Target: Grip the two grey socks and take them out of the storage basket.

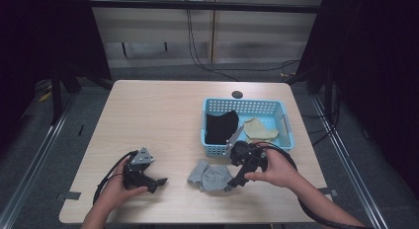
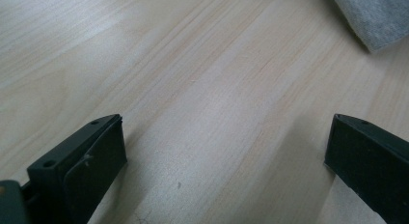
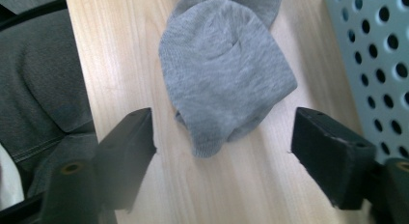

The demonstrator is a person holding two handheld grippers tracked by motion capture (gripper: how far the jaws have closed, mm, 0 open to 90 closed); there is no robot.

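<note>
The right gripper is wide open, holding nothing, with the grey sock at 12 o'clock. The left gripper is wide open too, over bare table.

A rectangular worktop of pale wood-grain laminate with rounded corners is seen in the high view. A dark round spot is set near its far edge. A light-blue perforated basket is placed directly on the right half of the surface. A grey sock is laid crumpled on the bare wood just in front of the basket — near the front edge. The left half of the worktop is occupied by the left hand-held gripper, resting low near the front edge.
</note>
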